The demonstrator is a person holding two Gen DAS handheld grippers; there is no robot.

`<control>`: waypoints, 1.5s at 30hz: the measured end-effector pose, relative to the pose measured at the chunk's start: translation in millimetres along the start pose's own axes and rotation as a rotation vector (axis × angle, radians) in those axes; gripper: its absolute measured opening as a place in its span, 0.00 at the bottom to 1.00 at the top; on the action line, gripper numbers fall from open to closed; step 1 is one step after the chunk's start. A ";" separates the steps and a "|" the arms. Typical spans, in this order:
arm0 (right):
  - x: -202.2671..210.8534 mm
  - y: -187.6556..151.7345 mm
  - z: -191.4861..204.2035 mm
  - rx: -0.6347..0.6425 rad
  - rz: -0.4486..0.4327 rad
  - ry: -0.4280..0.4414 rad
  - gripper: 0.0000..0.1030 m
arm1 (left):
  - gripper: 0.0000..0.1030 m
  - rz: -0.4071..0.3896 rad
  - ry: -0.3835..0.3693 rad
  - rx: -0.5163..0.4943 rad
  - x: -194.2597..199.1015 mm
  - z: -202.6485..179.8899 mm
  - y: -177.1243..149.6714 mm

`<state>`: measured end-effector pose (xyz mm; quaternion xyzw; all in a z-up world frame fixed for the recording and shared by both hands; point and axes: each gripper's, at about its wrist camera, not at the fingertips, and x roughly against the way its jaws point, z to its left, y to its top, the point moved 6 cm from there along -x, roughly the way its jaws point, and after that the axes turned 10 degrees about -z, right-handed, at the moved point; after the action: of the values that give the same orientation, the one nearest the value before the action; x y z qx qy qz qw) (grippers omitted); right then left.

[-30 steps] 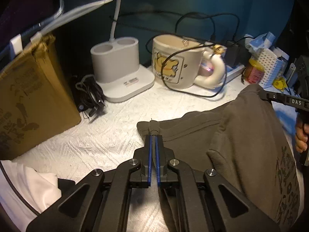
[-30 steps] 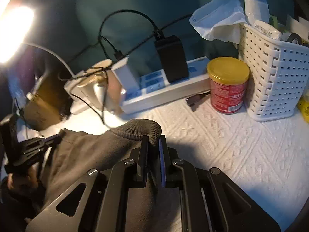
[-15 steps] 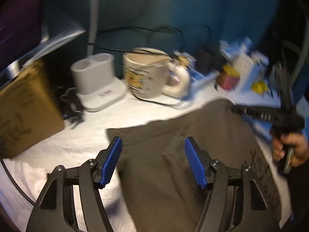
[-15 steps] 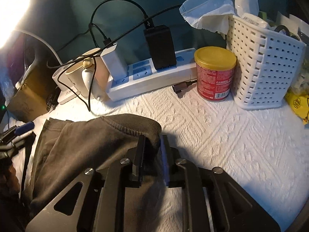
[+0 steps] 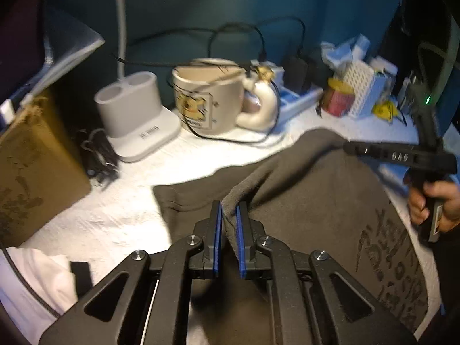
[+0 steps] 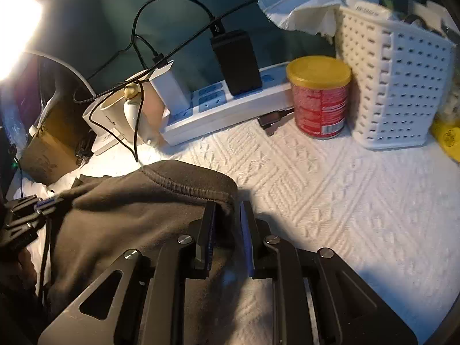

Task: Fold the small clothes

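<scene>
Here the closing left gripper (image 5: 228, 215) and the right gripper (image 6: 227, 215) each pinch the dark grey-brown cotton garment's (image 5: 316, 195) near hem.

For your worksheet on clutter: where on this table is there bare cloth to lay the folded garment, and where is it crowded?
Free: the white tablecloth between the dark garment and the white basket; a smaller strip between the garment and the cardboard box. Crowded: the back edge, with mug, power strip and red can.

dim scene, glaring lamp (image 6: 17, 26) upper left, hard shadows, slight motion blur, dark curved fisheye edges.
</scene>
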<state>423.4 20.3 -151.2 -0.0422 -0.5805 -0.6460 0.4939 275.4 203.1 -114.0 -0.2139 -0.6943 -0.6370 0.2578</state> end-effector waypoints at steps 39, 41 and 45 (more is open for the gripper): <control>-26.8 16.1 3.8 -0.138 0.025 0.056 0.29 | 0.00 0.047 0.155 0.048 -34.0 47.0 -8.9; -24.2 14.2 5.1 -0.122 0.028 0.039 0.29 | 0.00 0.051 0.125 0.111 -28.2 54.5 -7.9; -10.9 7.6 4.0 -0.098 0.026 -0.004 0.29 | 0.00 0.034 0.121 0.101 -10.6 52.2 -6.8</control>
<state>432.1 31.1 -151.4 -0.0752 -0.5486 -0.6671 0.4984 275.0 254.8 -128.9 -0.1733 -0.7049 -0.6085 0.3205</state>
